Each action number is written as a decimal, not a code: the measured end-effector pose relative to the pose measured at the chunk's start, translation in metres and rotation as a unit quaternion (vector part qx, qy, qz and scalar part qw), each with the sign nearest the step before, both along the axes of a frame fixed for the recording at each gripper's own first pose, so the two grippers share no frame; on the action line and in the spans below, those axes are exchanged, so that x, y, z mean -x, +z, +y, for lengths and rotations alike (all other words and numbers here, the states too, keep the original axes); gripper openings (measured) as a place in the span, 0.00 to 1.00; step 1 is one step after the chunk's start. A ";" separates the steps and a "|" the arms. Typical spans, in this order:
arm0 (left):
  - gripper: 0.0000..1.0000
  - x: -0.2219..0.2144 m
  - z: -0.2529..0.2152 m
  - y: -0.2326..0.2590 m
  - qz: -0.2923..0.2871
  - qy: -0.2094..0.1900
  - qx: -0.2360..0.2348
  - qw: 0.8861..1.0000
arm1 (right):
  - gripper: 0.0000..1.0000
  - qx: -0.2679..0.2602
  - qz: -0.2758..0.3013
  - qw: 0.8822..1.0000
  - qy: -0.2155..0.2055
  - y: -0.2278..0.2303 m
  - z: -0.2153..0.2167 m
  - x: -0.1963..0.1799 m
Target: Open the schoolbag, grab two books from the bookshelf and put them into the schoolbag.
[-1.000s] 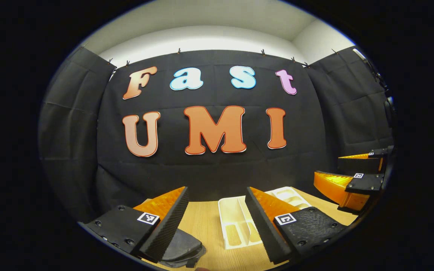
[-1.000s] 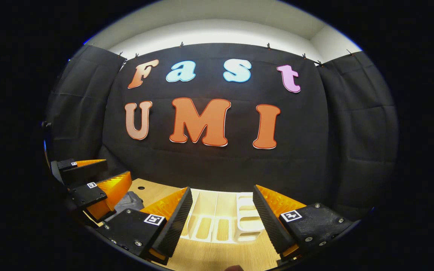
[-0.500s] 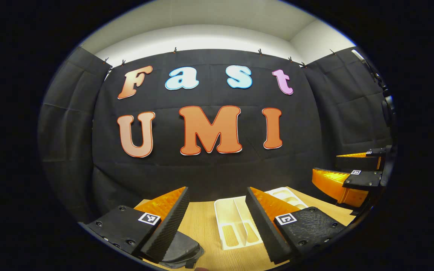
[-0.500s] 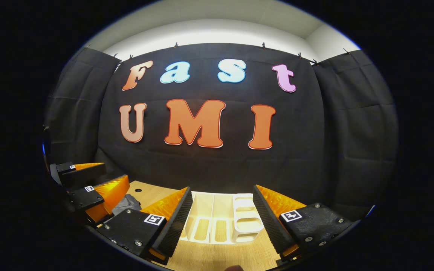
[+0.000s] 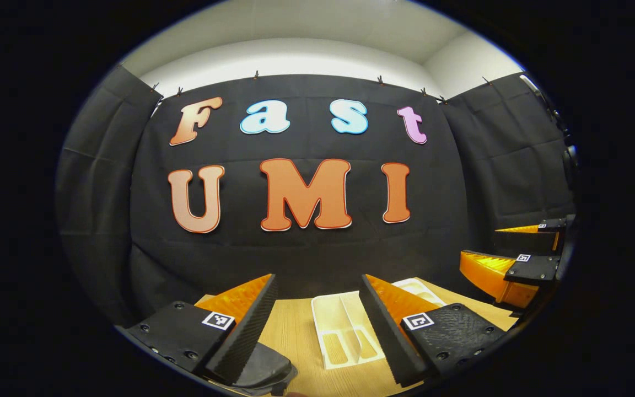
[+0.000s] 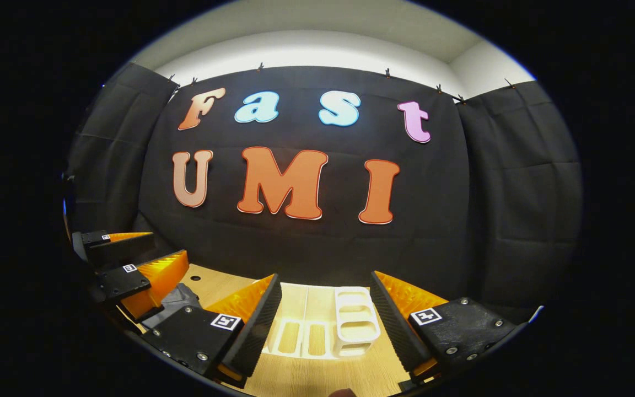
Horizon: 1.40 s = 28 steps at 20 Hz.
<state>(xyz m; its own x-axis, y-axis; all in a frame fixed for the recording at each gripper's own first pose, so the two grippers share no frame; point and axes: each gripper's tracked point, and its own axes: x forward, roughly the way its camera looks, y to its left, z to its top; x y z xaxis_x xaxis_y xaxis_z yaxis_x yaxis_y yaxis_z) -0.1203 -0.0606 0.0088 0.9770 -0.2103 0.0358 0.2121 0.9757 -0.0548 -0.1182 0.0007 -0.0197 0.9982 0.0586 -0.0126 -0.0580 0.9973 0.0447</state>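
Left gripper view: my left gripper (image 5: 317, 309), jaws spread and empty, hangs above the tabletop (image 5: 295, 336); the dark schoolbag (image 5: 265, 364) lies near and left. The right gripper (image 6: 323, 309), likewise spread, faces the white bookshelf (image 6: 326, 331).

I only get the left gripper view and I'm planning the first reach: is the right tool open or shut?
Observer: The right gripper view shows the right tool open, with nothing between its fingers.
Operator: My own finger hides the bookshelf's right end. What's there?
Observer: On that end of the white bookshelf stands an end panel with rounded openings.
Operator: And the schoolbag, relative to my tool?
Observer: The grey schoolbag lies on the table beneath the left tool, left of the bookshelf.
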 end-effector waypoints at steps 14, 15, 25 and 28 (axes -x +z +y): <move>0.95 -0.004 -0.001 0.001 -0.005 -0.008 -0.002 1.000 | 0.96 0.005 -0.001 1.000 -0.004 0.002 0.000 -0.001; 0.95 -0.004 -0.002 0.000 -0.006 -0.010 -0.002 1.000 | 0.96 0.004 -0.001 1.000 -0.004 0.001 0.000 -0.001; 0.95 -0.013 -0.008 -0.001 -0.004 -0.020 -0.003 1.000 | 0.96 0.012 0.004 1.000 -0.006 -0.003 0.001 -0.008; 0.95 -0.014 -0.008 0.002 -0.011 -0.020 0.000 1.000 | 0.96 0.014 -0.001 1.000 -0.006 0.001 0.001 -0.009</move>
